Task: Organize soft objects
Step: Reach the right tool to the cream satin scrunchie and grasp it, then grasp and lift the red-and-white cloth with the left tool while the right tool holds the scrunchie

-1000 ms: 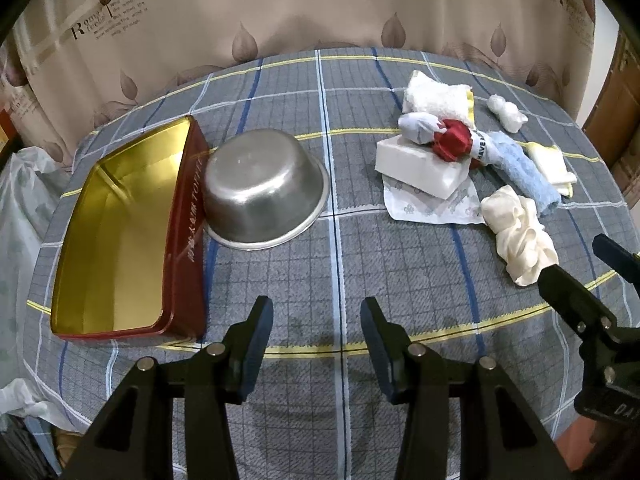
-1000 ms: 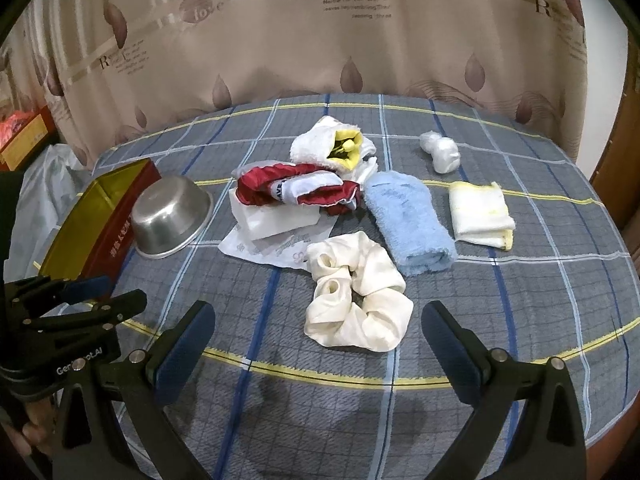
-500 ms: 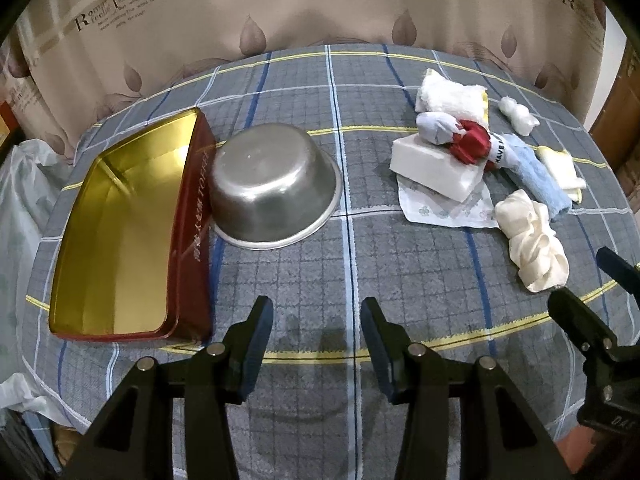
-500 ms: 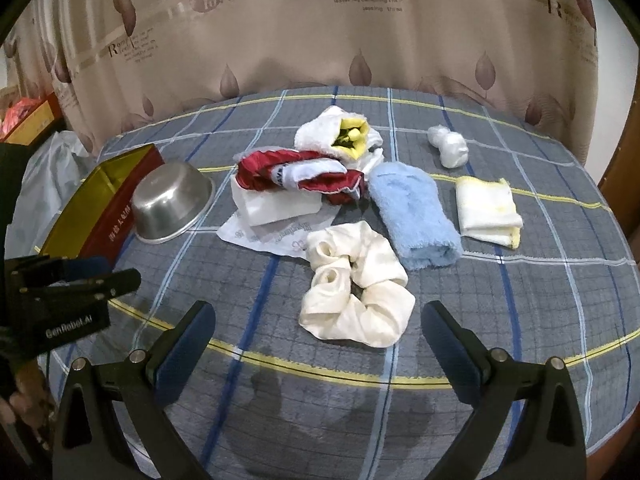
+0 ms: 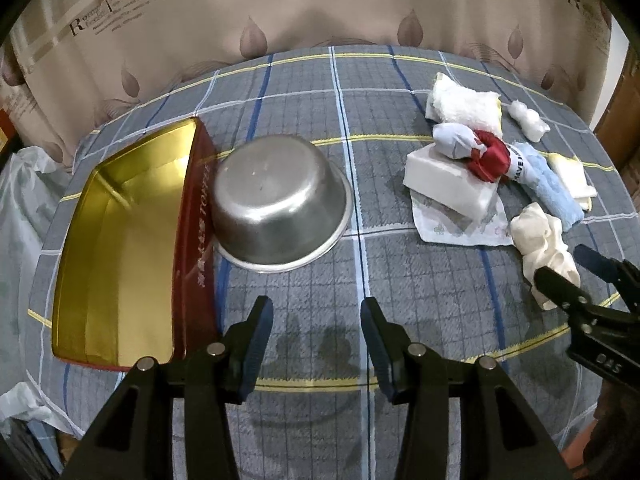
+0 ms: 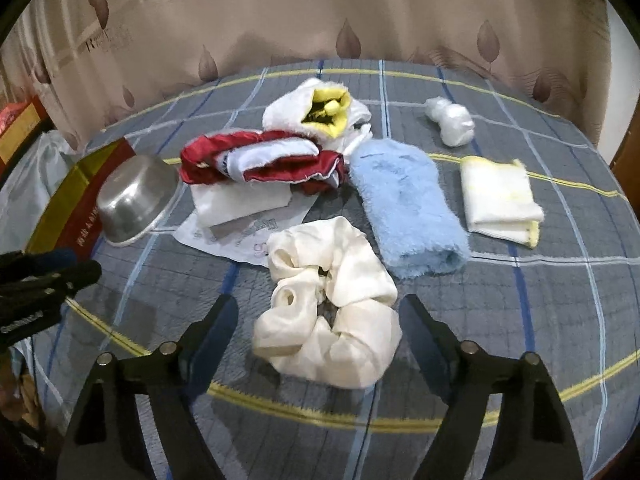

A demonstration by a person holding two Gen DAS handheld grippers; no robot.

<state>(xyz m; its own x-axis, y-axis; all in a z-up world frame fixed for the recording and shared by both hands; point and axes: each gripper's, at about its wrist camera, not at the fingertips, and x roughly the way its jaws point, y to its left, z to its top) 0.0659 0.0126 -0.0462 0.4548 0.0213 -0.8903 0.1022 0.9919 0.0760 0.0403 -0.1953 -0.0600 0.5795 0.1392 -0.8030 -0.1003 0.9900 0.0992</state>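
Observation:
A cream satin scrunchie lies on the checked tablecloth. My right gripper hangs over it with a finger on each side; its jaws are closing and the pads do not press on the scrunchie. Behind it lie a rolled blue towel, a folded white and yellow cloth, a red and white fabric bundle, a white fluffy cloth with a yellow lining and a small white bundle. My left gripper stands open over bare cloth, in front of the steel bowl.
A red tin with a gold inside lies open at the left, touching the upturned steel bowl. A white block rests on a printed sheet under the red bundle. A leaf-patterned curtain hangs behind the table.
My right gripper has come down and forward over the scrunchie, and its fingers have drawn closer together. The left gripper has kept its opening and hardly moved.

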